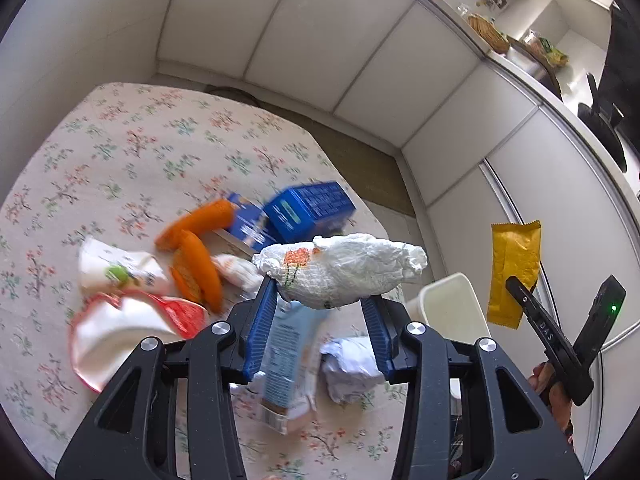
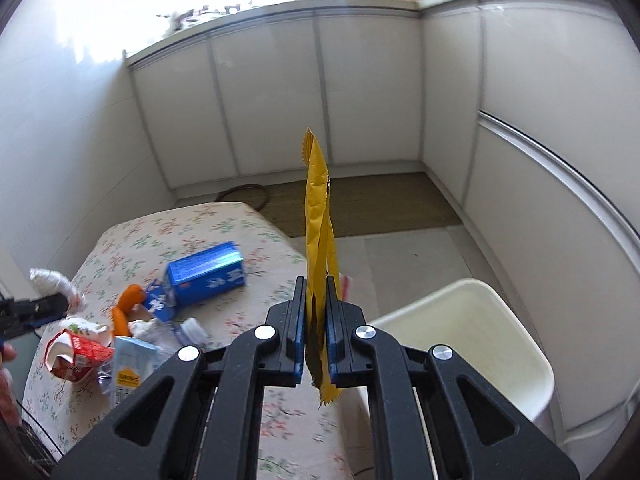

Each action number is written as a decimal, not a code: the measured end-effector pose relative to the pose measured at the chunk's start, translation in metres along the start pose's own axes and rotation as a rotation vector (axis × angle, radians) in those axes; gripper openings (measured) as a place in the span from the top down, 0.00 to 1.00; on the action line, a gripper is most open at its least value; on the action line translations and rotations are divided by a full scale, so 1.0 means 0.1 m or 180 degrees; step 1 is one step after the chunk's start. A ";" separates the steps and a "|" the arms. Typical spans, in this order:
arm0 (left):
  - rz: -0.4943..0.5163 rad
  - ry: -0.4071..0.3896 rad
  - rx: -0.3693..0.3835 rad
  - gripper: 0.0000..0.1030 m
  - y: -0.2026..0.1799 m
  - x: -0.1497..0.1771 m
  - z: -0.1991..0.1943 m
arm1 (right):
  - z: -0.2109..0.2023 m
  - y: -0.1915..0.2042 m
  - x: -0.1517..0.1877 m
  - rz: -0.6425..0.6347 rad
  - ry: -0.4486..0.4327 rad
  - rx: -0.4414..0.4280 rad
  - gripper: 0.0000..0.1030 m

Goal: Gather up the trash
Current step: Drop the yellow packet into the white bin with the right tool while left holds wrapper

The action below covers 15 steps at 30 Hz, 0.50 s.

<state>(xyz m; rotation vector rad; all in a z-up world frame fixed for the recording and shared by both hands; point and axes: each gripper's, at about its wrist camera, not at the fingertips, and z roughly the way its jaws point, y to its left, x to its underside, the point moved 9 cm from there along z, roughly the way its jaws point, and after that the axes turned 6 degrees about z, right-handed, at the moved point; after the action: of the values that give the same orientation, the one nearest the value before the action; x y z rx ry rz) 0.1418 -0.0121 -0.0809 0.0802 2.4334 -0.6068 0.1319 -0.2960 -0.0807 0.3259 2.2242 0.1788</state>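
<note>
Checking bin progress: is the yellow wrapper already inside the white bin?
No, the yellow wrapper is clamped upright in the right gripper, beside the white bin.

I see open air above the white bin (image 2: pixel 472 332); cartons (image 2: pixel 204 274) and wrappers (image 1: pixel 120 320) crowd the worktop (image 1: pixel 120 152) on my left.

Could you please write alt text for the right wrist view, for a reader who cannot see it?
The right gripper clamps an upright yellow wrapper. An empty white bin stands lower right beside a floral-clothed table strewn with cartons and wrappers.
</note>
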 end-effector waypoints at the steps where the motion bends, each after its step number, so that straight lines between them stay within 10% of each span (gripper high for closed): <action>1: 0.0011 0.0022 0.0017 0.60 -0.06 0.03 0.03 | 0.01 -0.14 0.05 0.0092 0.0036 0.0079 0.91; 8: 0.0223 0.0192 0.0128 0.60 -0.62 0.18 0.33 | -0.04 -0.77 0.16 0.0362 0.0075 0.0581 0.82; 12: 0.0368 0.0263 0.0242 0.60 -1.03 0.20 0.51 | -0.31 -1.11 0.05 0.0499 -0.0243 0.0800 0.26; 15: 0.0490 0.0287 0.0325 0.60 -1.36 0.20 0.64 | -0.52 -1.40 0.00 0.0766 -0.0462 0.0924 0.16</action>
<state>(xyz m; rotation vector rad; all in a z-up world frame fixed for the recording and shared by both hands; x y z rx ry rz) 0.1343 -0.1641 -0.0826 0.3404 2.4531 -0.6700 0.0673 -0.4303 -0.0818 0.7431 2.0623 -0.0404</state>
